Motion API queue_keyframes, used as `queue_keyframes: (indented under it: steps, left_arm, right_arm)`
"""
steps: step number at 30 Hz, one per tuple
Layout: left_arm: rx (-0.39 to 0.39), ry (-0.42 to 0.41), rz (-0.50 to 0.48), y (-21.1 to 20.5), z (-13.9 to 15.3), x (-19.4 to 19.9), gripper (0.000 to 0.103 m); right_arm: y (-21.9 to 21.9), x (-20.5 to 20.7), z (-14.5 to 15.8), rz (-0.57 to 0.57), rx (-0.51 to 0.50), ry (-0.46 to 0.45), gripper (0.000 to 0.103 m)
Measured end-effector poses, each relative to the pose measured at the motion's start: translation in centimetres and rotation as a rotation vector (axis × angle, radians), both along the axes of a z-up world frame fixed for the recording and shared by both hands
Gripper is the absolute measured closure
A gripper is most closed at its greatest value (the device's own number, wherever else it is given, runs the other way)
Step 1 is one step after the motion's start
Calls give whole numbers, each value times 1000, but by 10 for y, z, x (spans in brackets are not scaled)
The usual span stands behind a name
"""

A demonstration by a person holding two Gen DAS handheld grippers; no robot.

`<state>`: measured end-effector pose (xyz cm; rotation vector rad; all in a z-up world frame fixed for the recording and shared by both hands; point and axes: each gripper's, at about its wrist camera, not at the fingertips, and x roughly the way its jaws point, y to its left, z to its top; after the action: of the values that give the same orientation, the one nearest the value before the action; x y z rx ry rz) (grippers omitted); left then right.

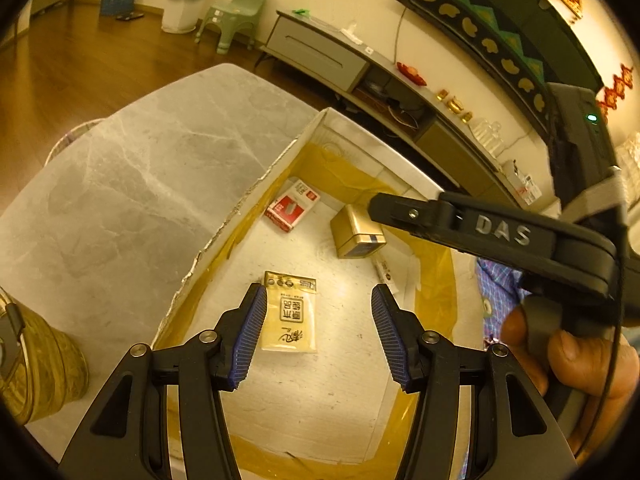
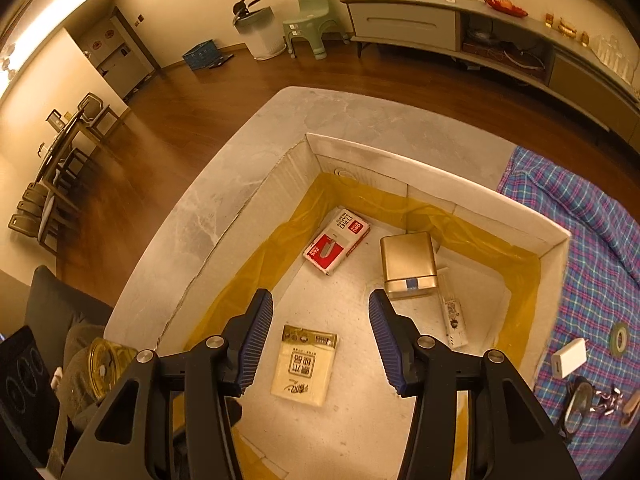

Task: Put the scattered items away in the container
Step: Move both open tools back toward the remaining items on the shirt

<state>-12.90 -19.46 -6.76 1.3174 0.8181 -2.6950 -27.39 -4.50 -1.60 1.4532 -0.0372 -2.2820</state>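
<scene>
The container is a white foam box [image 2: 400, 164] lined with yellow tape, standing on a grey marble table [image 1: 140, 184]. On its floor lie a red and white carton [image 2: 336, 242], a gold box [image 2: 408, 264], a pale yellow packet [image 2: 306, 368] and a thin white strip [image 2: 452, 312]. My right gripper [image 2: 320, 308] hangs open above the box floor, nothing between its pads. My left gripper [image 1: 320, 300] is open too, over the same packet [image 1: 290, 316] without touching it. A black finger [image 1: 400, 212] of the right gripper crosses the left wrist view above the gold box [image 1: 356, 232].
Right of the box, a plaid cloth [image 2: 580, 220] carries a white charger [image 2: 568, 358], a green tape roll [image 2: 619, 338] and keys [image 2: 608, 400]. A glass jar [image 1: 44, 360] stands at the table's left near edge. A hand [image 1: 580, 360] holds the right gripper.
</scene>
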Motion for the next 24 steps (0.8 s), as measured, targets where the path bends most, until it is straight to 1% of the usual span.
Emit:
queue_keyframes:
  steps: [5, 9, 13, 16, 20, 24]
  left_arm:
    - [-6, 63, -10, 5, 12, 11, 45]
    - [9, 117, -17, 12, 25, 23, 45]
    - [10, 167, -52, 23, 39, 34, 45]
    - [4, 204, -89, 35, 51, 43, 45]
    - [-30, 230, -144, 55, 63, 52, 45]
    - [-95, 230, -200, 83, 71, 60, 45]
  right_arm:
    - [7, 36, 18, 46, 7, 72, 51]
    - [14, 61, 30, 75, -11, 115, 51]
    - [27, 81, 45, 76, -41, 170, 51]
    - [44, 100, 61, 76, -81, 233, 51]
    - [74, 125, 78, 72, -151, 302, 51]
    - [104, 143, 87, 84, -227, 325, 51]
